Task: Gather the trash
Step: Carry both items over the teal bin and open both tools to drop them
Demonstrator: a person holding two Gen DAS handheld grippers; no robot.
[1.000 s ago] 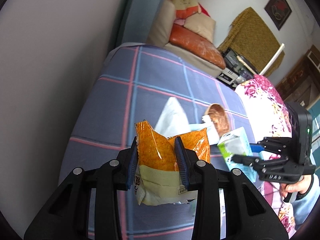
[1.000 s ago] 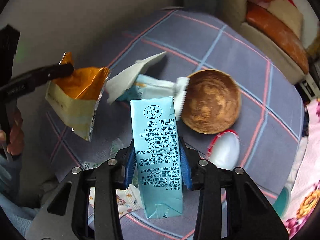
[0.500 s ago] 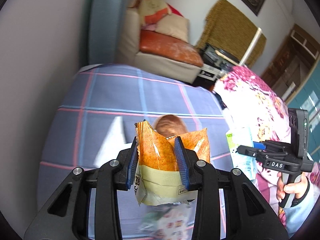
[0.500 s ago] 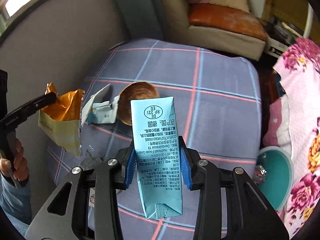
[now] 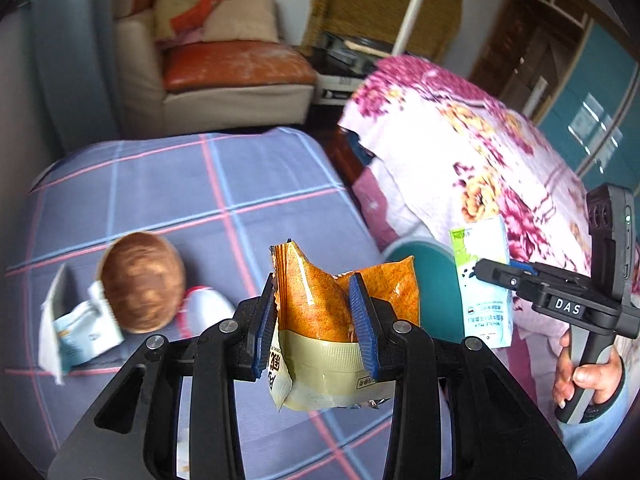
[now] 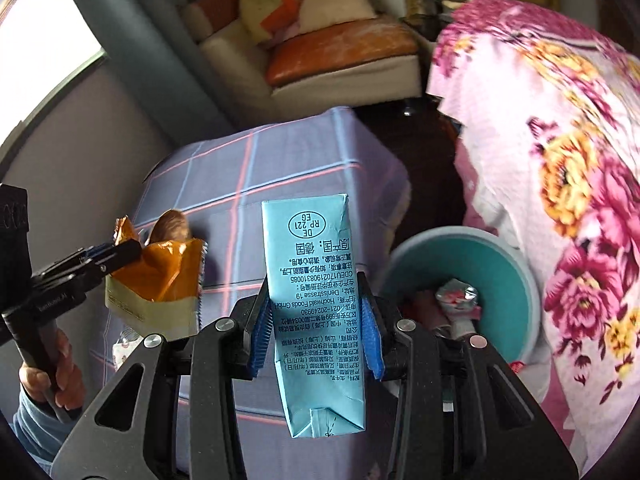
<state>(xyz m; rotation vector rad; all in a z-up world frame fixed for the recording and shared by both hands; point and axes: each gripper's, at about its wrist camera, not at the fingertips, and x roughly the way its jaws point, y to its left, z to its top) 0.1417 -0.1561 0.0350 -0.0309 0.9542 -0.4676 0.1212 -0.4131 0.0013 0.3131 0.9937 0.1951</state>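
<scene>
My left gripper (image 5: 316,320) is shut on a crumpled orange snack bag (image 5: 320,308), held above the plaid-covered table (image 5: 180,184). My right gripper (image 6: 318,320) is shut on a light blue drink carton (image 6: 316,312); from the left wrist view that carton (image 5: 482,280) hangs beside the table's right edge. A teal bin (image 6: 492,280) stands on the floor just right of the carton, with wrappers (image 6: 456,300) inside it. In the left wrist view only part of the bin (image 5: 424,264) shows behind the bag. The right wrist view shows the snack bag (image 6: 160,280) at the left.
A brown wooden bowl (image 5: 140,280), a white torn packet (image 5: 76,320) and a white lid (image 5: 204,308) lie on the table. A floral cloth (image 5: 480,140) drapes furniture at the right. A cream armchair with an orange cushion (image 5: 232,64) stands behind.
Both grippers have swung right with their loads, away from over the table's middle. The teal bin has come into view by the right gripper. Both grips are unchanged.
</scene>
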